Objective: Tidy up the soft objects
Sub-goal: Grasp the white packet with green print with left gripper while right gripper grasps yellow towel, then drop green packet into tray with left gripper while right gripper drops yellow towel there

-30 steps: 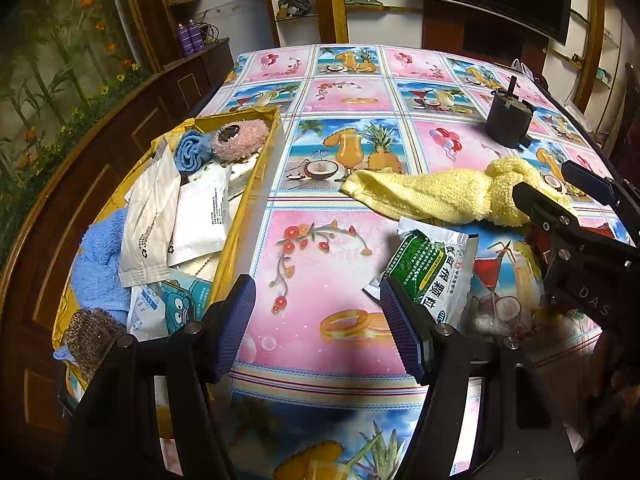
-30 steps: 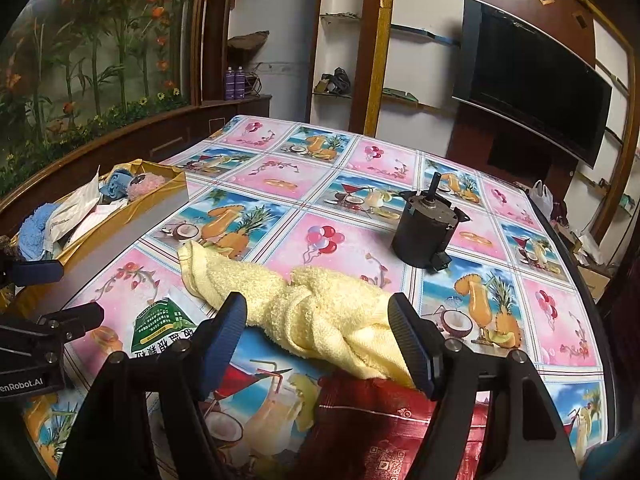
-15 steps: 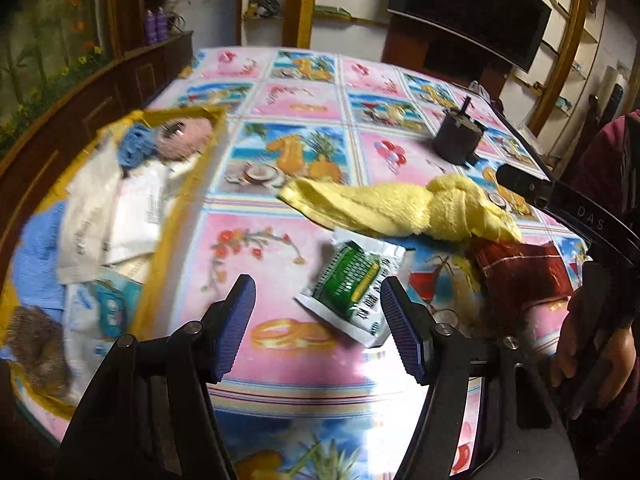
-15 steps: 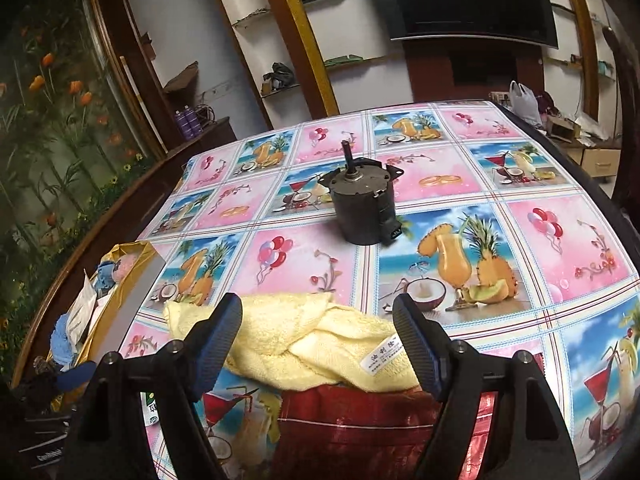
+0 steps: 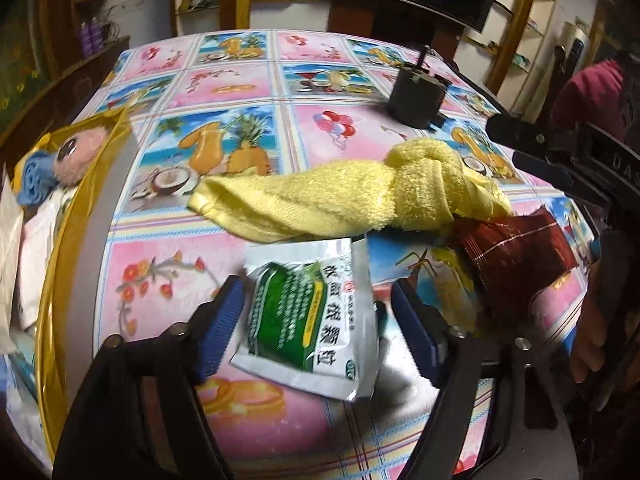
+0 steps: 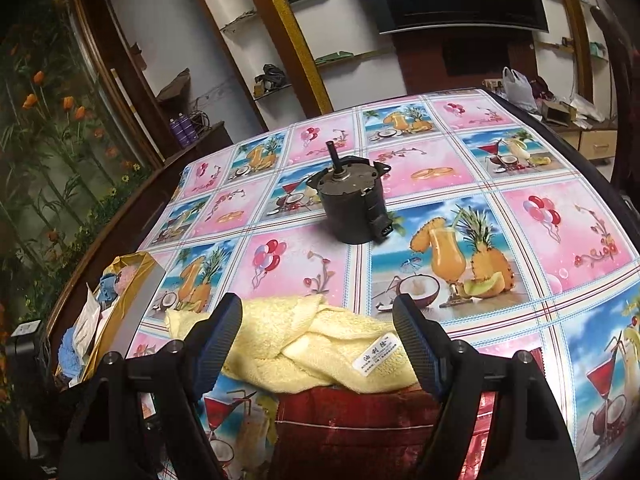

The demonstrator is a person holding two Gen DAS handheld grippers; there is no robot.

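Beside the yellow box (image 5: pixel 92 208), my left gripper (image 5: pixel 316 320) has dropped over the green sachet (image 5: pixel 308 312), jaws opening, pads clear of it. Right gripper (image 6: pixel 316 344) now straddles the yellow towel (image 6: pixel 316 344), wide, gripping nothing; both pickups look next.

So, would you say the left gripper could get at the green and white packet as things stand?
Probably yes. The left gripper already sits over the green and white packet, its jaws opening with the packet between them and nothing lying on top. The yellow towel only meets the packet's far edge.
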